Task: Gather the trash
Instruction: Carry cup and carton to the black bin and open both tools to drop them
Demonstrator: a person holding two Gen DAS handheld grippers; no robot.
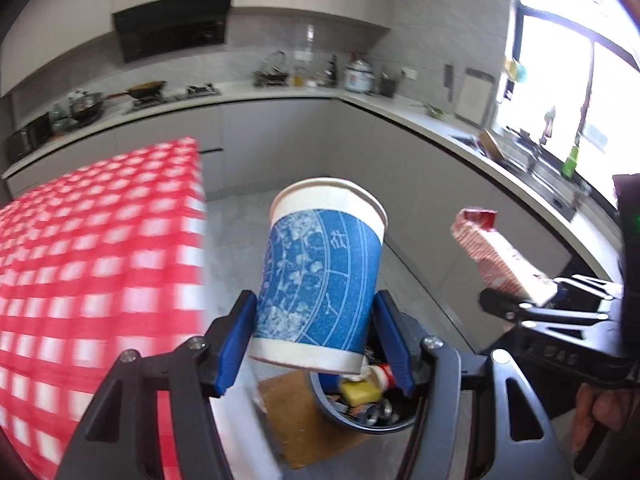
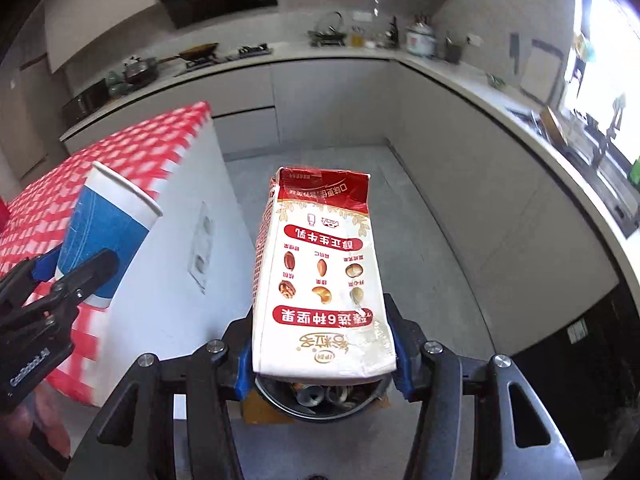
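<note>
My left gripper [image 1: 316,344] is shut on a blue and white paper cup [image 1: 320,276], held upright above the round dark trash bin [image 1: 360,420] on the floor. The cup also shows in the right wrist view [image 2: 104,236]. My right gripper [image 2: 320,356] is shut on a white and red milk carton [image 2: 320,280], held over the same bin [image 2: 320,404]. The carton shows in the left wrist view [image 1: 500,256], to the right of the cup. The bin holds several pieces of trash.
A table with a red and white checked cloth [image 1: 88,264] stands at the left, close to the bin. A brown cardboard sheet [image 1: 296,424] lies under the bin. Grey kitchen cabinets and a counter [image 1: 400,112] run along the back and right.
</note>
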